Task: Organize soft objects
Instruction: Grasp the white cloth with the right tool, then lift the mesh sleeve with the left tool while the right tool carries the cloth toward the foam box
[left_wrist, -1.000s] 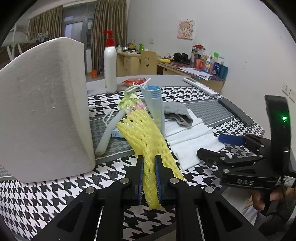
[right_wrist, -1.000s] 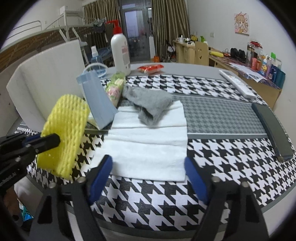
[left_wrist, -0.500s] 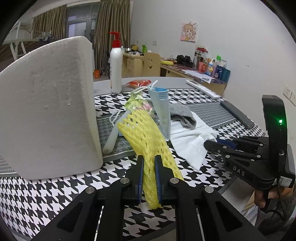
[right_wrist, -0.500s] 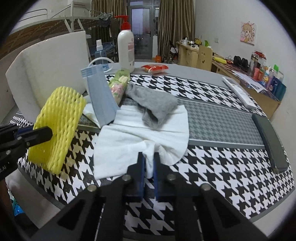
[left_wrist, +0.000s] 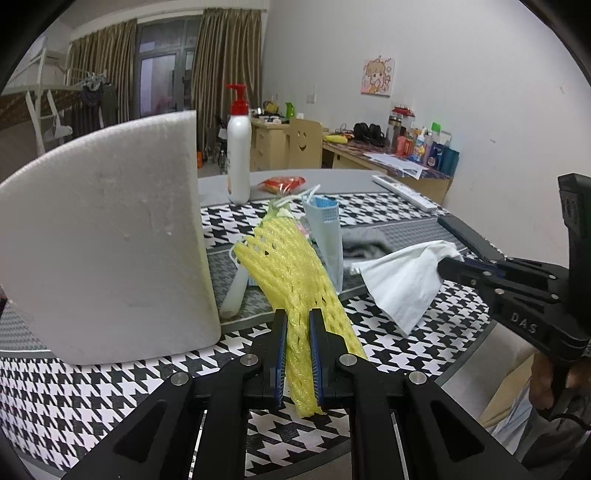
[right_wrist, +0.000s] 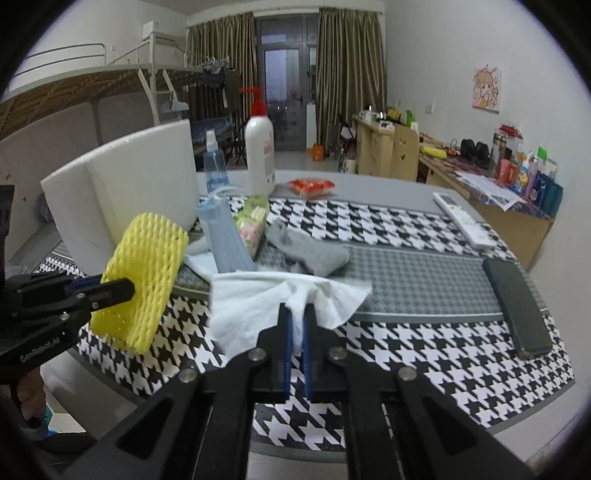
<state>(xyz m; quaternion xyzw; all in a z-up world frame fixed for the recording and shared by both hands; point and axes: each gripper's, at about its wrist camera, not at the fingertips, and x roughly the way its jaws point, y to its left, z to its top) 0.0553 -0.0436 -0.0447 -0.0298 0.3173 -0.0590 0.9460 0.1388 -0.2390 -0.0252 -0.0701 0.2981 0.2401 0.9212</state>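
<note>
My left gripper (left_wrist: 297, 325) is shut on a yellow foam net sleeve (left_wrist: 291, 273), held above the table's near left edge; the sleeve (right_wrist: 144, 273) also shows at the left of the right wrist view. My right gripper (right_wrist: 296, 314) is shut on a white cloth (right_wrist: 258, 306), lifted and hanging crumpled off the table; from the left wrist view the cloth (left_wrist: 402, 277) dangles from the right gripper (left_wrist: 448, 266). A grey sock (right_wrist: 314, 251), a folded blue face mask (right_wrist: 225, 236) and a pastel packet (right_wrist: 253, 221) lie behind them.
A big white foam block (left_wrist: 103, 236) stands at the left. A white pump bottle (right_wrist: 259, 147), a blue spray bottle (right_wrist: 214, 162) and a red packet (right_wrist: 312, 185) are at the back. A remote (right_wrist: 463, 221) and a black bar (right_wrist: 517, 302) lie at the right.
The right gripper went from wide open over the flat white cloth to shut on its near edge, then rose, pulling the cloth up off the table. The left gripper kept its hold on the yellow sleeve.
</note>
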